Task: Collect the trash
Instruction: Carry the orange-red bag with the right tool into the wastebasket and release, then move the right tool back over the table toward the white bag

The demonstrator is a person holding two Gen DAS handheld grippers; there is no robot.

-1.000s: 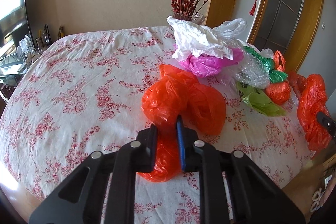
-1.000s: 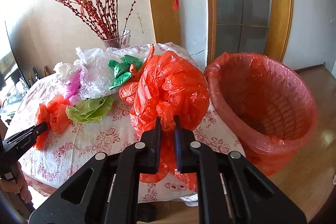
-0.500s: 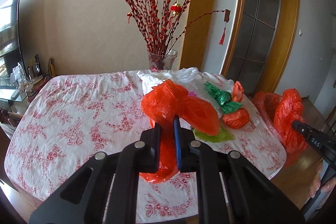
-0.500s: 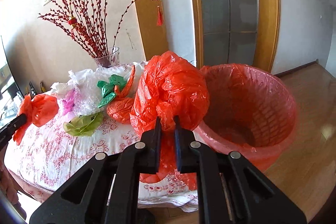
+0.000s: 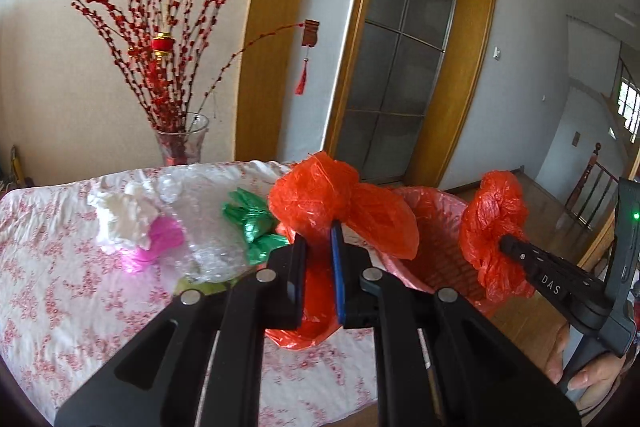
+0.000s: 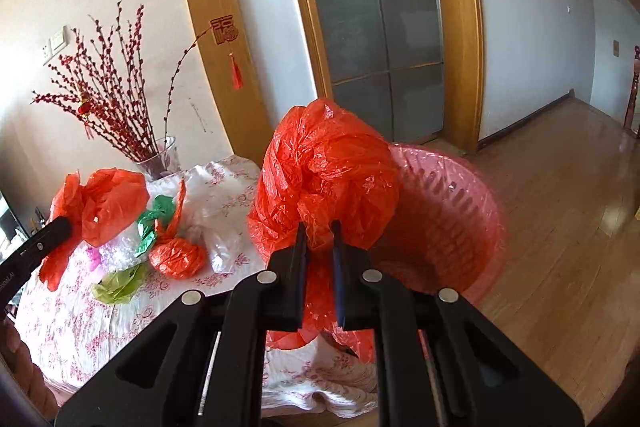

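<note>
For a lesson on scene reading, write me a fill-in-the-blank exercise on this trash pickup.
1. The left hand-held gripper is shut on a crumpled ____ plastic bag.
2. The pink basket lined with red plastic stands on the ____.
3. The red-berry branches stand in a clear glass ____.
4. The knotted green plastic bag lies on the floral ____.

Missing words: red; floor; vase; tablecloth

Two close fisheye wrist views, each looking along its fingers, both sharing the table (image 5: pixel 60 267) and basket (image 6: pixel 472 195).
</note>
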